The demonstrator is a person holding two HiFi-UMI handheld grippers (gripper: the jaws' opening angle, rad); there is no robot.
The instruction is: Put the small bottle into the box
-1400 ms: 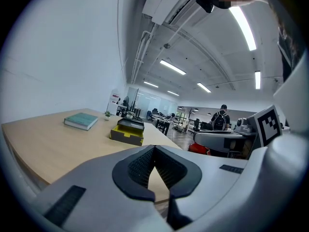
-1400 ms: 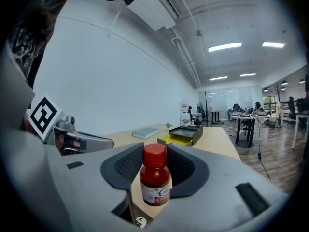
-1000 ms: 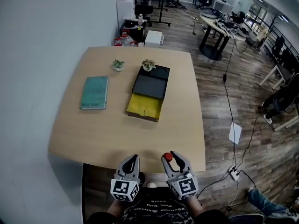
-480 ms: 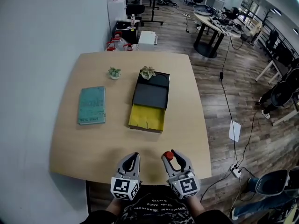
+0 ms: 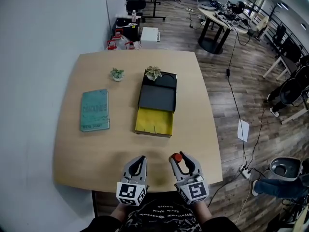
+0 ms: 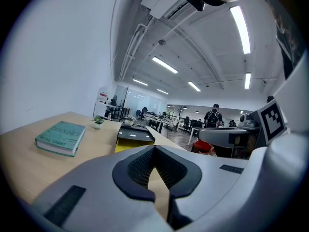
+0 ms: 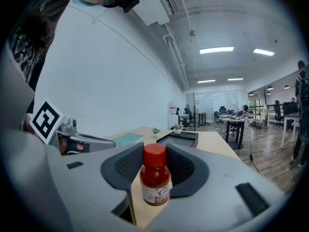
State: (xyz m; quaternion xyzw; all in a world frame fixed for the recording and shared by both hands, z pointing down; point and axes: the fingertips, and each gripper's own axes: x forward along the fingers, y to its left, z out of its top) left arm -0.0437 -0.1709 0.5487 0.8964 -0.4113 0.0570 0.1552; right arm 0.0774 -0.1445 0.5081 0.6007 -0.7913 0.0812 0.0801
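Observation:
A small bottle (image 5: 177, 157) with a red cap and red contents stands upright between the jaws of my right gripper (image 5: 180, 161), which is shut on it just over the table's near edge. In the right gripper view the bottle (image 7: 155, 178) fills the gap between the pads. My left gripper (image 5: 138, 164) hovers beside it, shut and empty, its fingertips (image 6: 145, 154) meeting. The box (image 5: 154, 121) lies at the table's middle, with a yellow open tray near me and a black lid (image 5: 157, 98) behind it.
A teal book (image 5: 94, 109) lies left of the box. Two small potted plants (image 5: 116, 74) (image 5: 153, 73) stand at the far end, one against the lid. The wooden table (image 5: 96, 153) has a white wall at its left and cables on the floor at its right.
Both grippers have moved forward together from the table's near edge to a little way over it. The bottle stays in the right gripper's jaws.

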